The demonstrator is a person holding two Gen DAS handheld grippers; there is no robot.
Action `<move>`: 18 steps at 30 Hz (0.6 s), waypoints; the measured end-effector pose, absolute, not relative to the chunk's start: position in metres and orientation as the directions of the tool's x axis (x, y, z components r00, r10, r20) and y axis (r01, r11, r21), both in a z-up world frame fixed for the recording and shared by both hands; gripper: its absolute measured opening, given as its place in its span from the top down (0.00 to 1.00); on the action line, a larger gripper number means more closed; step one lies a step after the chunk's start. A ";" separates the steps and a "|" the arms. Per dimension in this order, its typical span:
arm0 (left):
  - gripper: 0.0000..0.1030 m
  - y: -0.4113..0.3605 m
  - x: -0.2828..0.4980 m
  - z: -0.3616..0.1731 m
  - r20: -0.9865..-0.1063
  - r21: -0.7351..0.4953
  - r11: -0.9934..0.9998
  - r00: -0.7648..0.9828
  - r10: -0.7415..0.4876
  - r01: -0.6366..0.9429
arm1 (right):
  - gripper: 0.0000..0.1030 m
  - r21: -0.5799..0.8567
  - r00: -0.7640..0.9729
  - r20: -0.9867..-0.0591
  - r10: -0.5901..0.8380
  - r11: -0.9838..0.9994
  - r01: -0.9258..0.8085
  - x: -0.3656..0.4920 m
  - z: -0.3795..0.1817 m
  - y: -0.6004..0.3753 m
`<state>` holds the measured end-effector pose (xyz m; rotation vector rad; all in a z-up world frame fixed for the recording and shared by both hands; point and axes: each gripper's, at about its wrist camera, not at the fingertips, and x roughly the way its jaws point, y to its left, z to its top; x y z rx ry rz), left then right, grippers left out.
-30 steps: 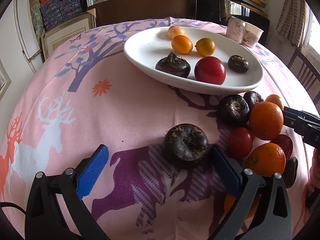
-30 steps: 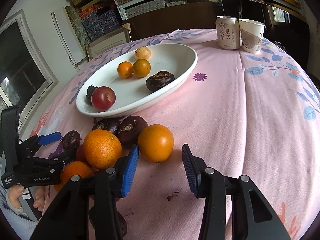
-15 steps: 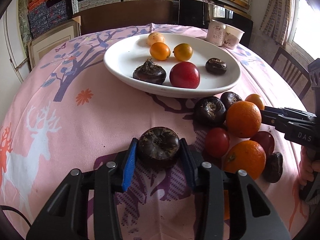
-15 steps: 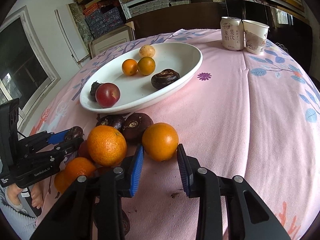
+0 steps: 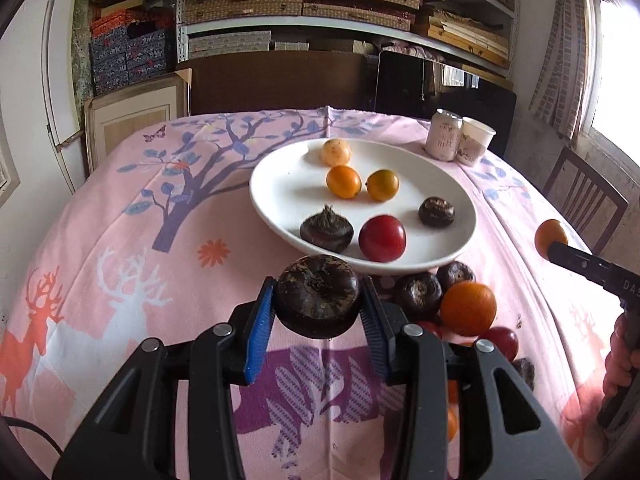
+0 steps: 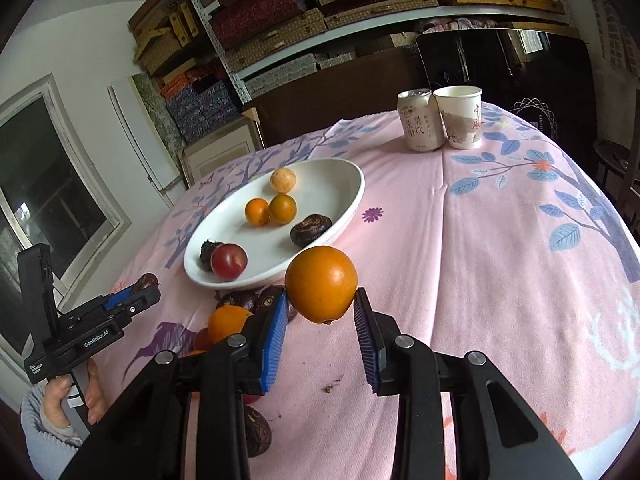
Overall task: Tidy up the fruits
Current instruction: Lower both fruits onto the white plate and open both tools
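My left gripper [image 5: 318,306] is shut on a dark brown water chestnut [image 5: 318,300] and holds it above the cloth, just in front of the white oval plate [image 5: 280,168]. My right gripper [image 6: 320,312] is shut on an orange [image 6: 321,283], lifted above the table near the plate's [image 6: 344,208] near rim. The plate holds small orange fruits [image 5: 343,181], a red fruit [image 5: 382,238] and dark chestnuts [image 5: 326,229]. A pile of oranges [image 5: 467,308], red fruits and chestnuts [image 5: 418,294] lies on the cloth right of my left gripper.
A drink can [image 6: 418,120] and a paper cup [image 6: 460,116] stand at the table's far side. The table wears a pink printed cloth [image 6: 500,260]. A wooden chair [image 5: 584,200] stands at the right. Shelves of boxes fill the back wall.
Both grippers have lifted off the table with their fruit: the left with the water chestnut, the right closed on the orange and raised it. Both moved toward the plate.
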<state>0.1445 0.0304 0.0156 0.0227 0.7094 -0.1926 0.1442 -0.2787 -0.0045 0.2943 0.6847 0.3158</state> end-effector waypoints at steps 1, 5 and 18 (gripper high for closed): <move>0.61 0.030 0.151 0.021 -0.646 -0.045 0.984 0.746 -0.162 0.175 | 0.67 0.369 0.729 -0.565 0.386 0.909 -0.195 0.149 0.000 -0.277; 0.61 0.028 0.190 0.036 -0.643 -0.048 0.988 0.753 -0.140 0.144 | 0.67 0.346 0.713 -0.578 0.395 0.911 -0.224 0.176 0.012 -0.257; 0.35 0.020 0.254 0.006 -0.683 -0.030 0.991 0.721 -0.116 0.131 | 0.47 0.284 0.706 -0.589 0.395 0.918 -0.276 0.223 0.000 -0.205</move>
